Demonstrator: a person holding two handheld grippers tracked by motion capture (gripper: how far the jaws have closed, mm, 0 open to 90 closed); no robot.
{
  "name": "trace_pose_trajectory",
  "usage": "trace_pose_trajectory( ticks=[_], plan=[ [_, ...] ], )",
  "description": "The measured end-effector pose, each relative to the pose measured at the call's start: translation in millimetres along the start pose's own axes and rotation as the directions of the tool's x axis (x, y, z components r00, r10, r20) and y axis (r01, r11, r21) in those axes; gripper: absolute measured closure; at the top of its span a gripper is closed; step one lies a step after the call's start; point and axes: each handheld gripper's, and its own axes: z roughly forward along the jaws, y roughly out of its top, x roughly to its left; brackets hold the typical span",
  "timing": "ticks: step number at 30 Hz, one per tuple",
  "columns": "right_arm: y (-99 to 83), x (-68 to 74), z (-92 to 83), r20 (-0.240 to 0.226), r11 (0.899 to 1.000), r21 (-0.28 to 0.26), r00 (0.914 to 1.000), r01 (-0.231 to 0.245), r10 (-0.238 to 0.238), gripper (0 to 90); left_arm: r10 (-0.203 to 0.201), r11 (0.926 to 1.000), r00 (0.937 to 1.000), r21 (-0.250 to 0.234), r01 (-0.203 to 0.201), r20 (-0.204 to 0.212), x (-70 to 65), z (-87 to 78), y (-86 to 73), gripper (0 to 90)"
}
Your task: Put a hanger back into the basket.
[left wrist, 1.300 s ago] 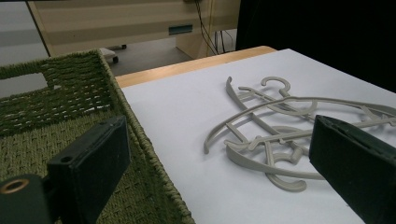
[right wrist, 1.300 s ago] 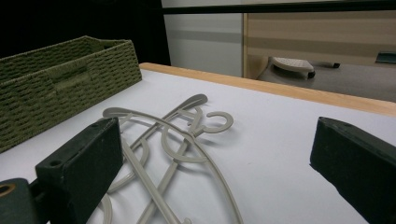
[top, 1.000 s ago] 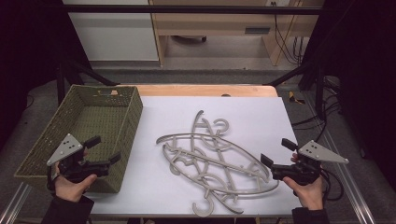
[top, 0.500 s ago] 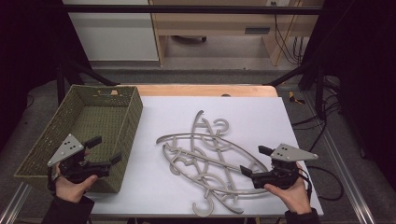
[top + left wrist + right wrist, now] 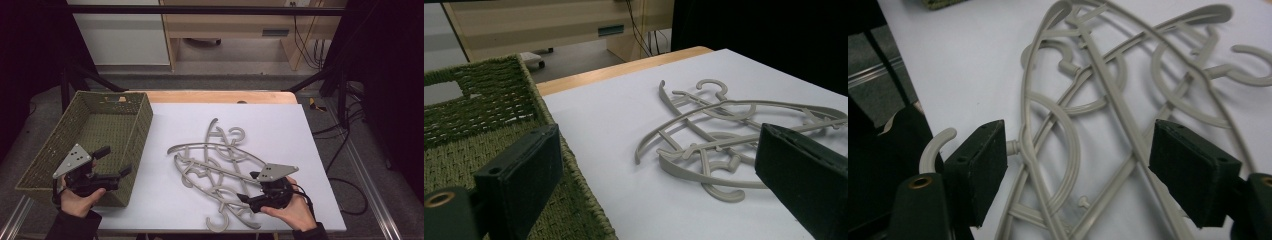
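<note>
Item: a tangled pile of grey plastic clothes hangers (image 5: pixel 220 175), lying flat on the white table sheet (image 5: pixel 280 125) in the lower middle of the high view, hooks pointing several ways, one hook (image 5: pixel 216 223) jutting toward the bottom edge. The pile's long axis is running from the upper left to the lower right of that view, its lower right end lying under the right gripper (image 5: pixel 243 198). Right gripper: sitting low at the lower right of the high view, in the person's right hand (image 5: pixel 292 207), pointing left into the pile. Its jaws have just been closing and are standing moderately apart. In the right gripper view (image 5: pixel 1075 165) several hanger bars (image 5: pixel 1048 150) are crossing the gap between the two black pads, running up the frame roughly along the line of the jaws; the pads are not pressing on any bar yet, so nothing is being held. Left gripper (image 5: pixel 116 162): hovering at the lower left of the high view over the near corner of the green woven basket (image 5: pixel 60 145), jaws wide and empty. In the left gripper view (image 5: pixel 659 175) the pile is lying ahead at the centre right, well apart. Judgement: the right gripper is far nearer, and the pick is depending on the pads closing across a bar, not along it. The basket is standing left of the pile, just beside the sheet's edge.
</note>
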Motion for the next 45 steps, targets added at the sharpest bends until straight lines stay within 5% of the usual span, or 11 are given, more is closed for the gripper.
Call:
trace_pose_trajectory(
  ticks=[8,13,27,31,45],
  plan=[
    [2.1,9.9,27.5,-0.085,0.993,0.11,0.9958,0.043,-0.034,42.0,0.007,1.0,1.0,0.006,-0.007,0.005,-1.1,1.1,0.1,4.9],
    [1.1,14.5,42.0,-0.137,0.978,0.192,0.9891,0.079,-0.053,51.6,0.008,1.0,0.9999,0.005,-0.009,0.006,-1.8,1.0,0.3,4.9],
    [-5.9,13.8,68.0,-0.17,0.939,0.318,0.9824,0.129,-0.077,68.4,0.013,0.9998,0.9999,0.015,-0.014,0.01,-3.8,4.1,-0.2,4.9],
    [-6.8,11.6,72.2,-0.17,0.932,0.342,0.9831,0.124,-0.068,70.7,0.015,0.9997,0.9998,0.018,-0.015,0.012,-4.5,5.3,-0.5,4.9],
    [-5.0,2.2,77.0,-0.223,0.929,0.365,0.9745,0.058,0.027,74.8,0.023,0.9994,0.9996,0.027,-0.023,0.014,-5.8,7.8,-0.8,5.0]
  ],
)
